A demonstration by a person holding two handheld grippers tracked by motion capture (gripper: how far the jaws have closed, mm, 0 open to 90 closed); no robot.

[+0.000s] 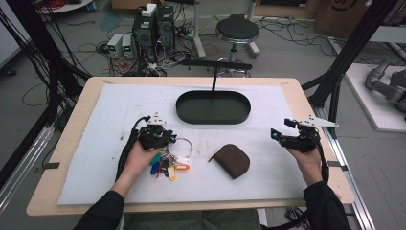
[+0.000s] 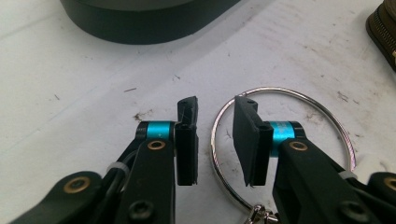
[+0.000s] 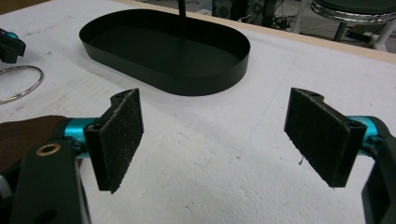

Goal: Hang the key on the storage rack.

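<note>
A: White padding (image 1: 95, 182) covers the table (image 1: 57, 189), and closest to the person lies a bunch of keys (image 1: 167, 167) with coloured tags. Where do they sit against the left tongs (image 2: 215, 112)?

B: Right under that hand. The keys trail back toward the person, and their key ring (image 2: 280, 89) lies flat on the padding just ahead of them, pointing toward the far side of the table.

A: And the tongs themselves?

B: Half spread, standing astride the ring's wire. In the left gripper view one pad is outside the loop and the other inside it, with the near arc of the wire running between them. I think neither pad presses on it yet, though the gap is narrow and hard to read.

A: So the squeeze goes across the wire, not along it?

B: Yes, that looks like the move in hand.

A: What about the right tongs (image 3: 215, 112)?

B: Spread wide, empty, well apart at the table's right, with a brown pouch (image 1: 232, 160) between the two hands. The left is plainly nearer.

A: Beyond that?

B: A black oval tray (image 1: 213, 106), empty, past the ring
</note>
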